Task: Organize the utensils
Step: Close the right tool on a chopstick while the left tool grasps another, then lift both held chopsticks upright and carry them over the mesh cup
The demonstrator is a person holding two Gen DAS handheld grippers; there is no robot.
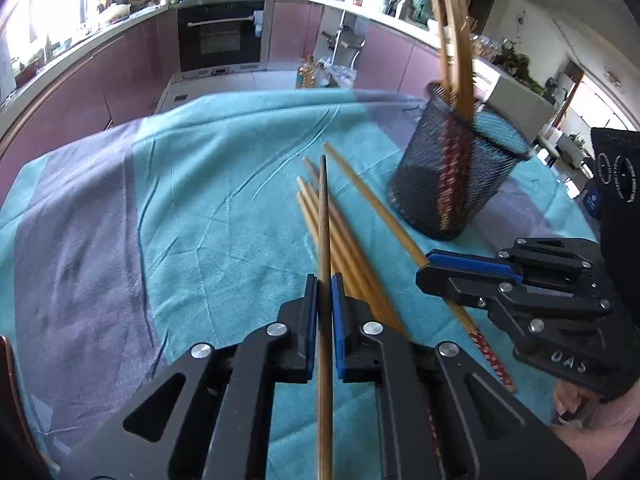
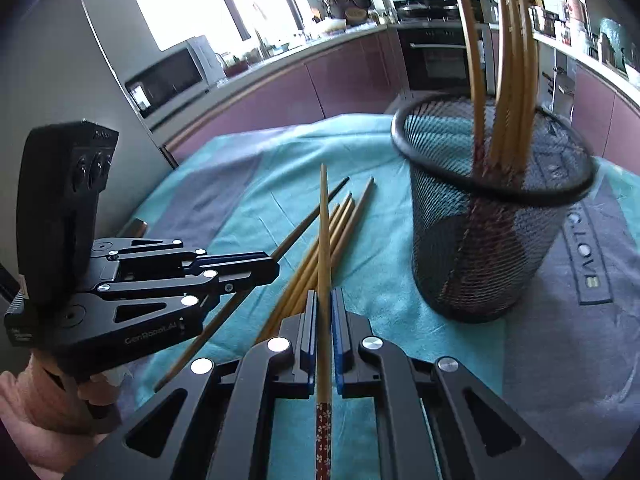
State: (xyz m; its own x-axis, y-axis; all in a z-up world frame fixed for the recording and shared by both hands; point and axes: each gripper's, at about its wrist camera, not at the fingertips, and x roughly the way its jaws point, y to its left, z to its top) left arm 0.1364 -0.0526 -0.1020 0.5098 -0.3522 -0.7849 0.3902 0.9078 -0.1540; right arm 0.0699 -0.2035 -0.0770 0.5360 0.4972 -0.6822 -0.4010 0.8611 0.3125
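Both grippers are clamped, one chopstick each.

Left gripper [image 1: 324, 280]: black angular linkage, blue ribbed pads, jaws clenched on a plain dark-brown chopstick [image 1: 325, 240], a round tapered wooden rod pointing away over the table. The same gripper shows at the left of the right wrist view [image 2: 272, 270], held by a hand [image 2: 48, 412] at the near-left corner.

Right gripper [image 2: 324, 300]: same build, jaws clenched on a paler bamboo chopstick [image 2: 323, 240] with a dark red, flower-printed handle end running back between the fingers. In the left wrist view it sits at the right [image 1: 424, 272], pads pressed together around that stick.

Loose chopsticks [image 1: 344, 248]: a fan of light bamboo rods lying flat on the cloth, just in front of both grippers, tips pointing far.

Holder [image 2: 484, 216]: black wire-mesh cup, round, tapering to the base, solid rolled rim. It stands upright on the cloth, far right of the loose pile and apart from it. Several bamboo chopsticks [image 2: 512, 80] stand in it, red patterned ends down, visible through the mesh.

Cloth [image 1: 200, 200]: teal fabric with grey-purple bands, soft, creased, covering the table.
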